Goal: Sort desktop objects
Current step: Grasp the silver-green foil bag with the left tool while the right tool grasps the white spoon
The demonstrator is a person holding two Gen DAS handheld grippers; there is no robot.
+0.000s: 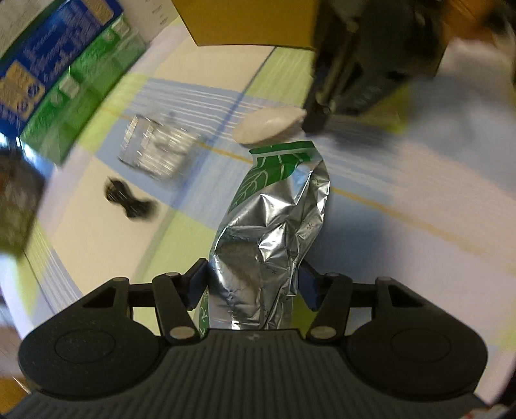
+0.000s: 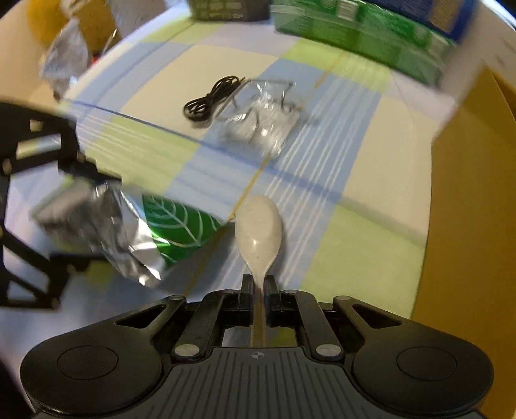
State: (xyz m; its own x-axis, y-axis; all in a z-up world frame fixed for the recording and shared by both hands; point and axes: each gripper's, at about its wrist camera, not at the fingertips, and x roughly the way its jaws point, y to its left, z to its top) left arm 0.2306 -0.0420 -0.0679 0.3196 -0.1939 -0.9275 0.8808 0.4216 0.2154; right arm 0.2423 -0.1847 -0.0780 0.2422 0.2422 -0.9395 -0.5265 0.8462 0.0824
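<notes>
Foil pouch (image 1: 271,222), silver with a green leaf print, sits crumpled between the fingers of the left gripper (image 1: 253,280), which is clamped on its lower part; the pouch stands up off the checked cloth (image 1: 96,232). From the right wrist view the same pouch (image 2: 135,232) juts out of the left gripper (image 2: 77,212) at the left edge, held above the cloth (image 2: 354,245).

One spoon (image 2: 259,232), pale and speckled, is pinched by its neck in the right gripper (image 2: 259,282), whose fingers are closed tight on it, bowl pointing forward over the cloth. In the left view the spoon bowl (image 1: 269,125) hangs just beyond the pouch's top edge, held by the blurred right gripper (image 1: 317,121).

Lying on the cloth are one coiled black cable (image 2: 211,98) and, touching it, one clear plastic pack (image 2: 261,116); the left view shows them too, cable (image 1: 129,199) and pack (image 1: 154,148), both smeared by blur.

Two boxes are stacked at the cloth's far edge, one green (image 2: 354,35) and one blue (image 2: 429,13). One yellow box (image 2: 474,206) stands at the right. Another silver pouch (image 2: 64,61) shows at the upper left, blurred.
</notes>
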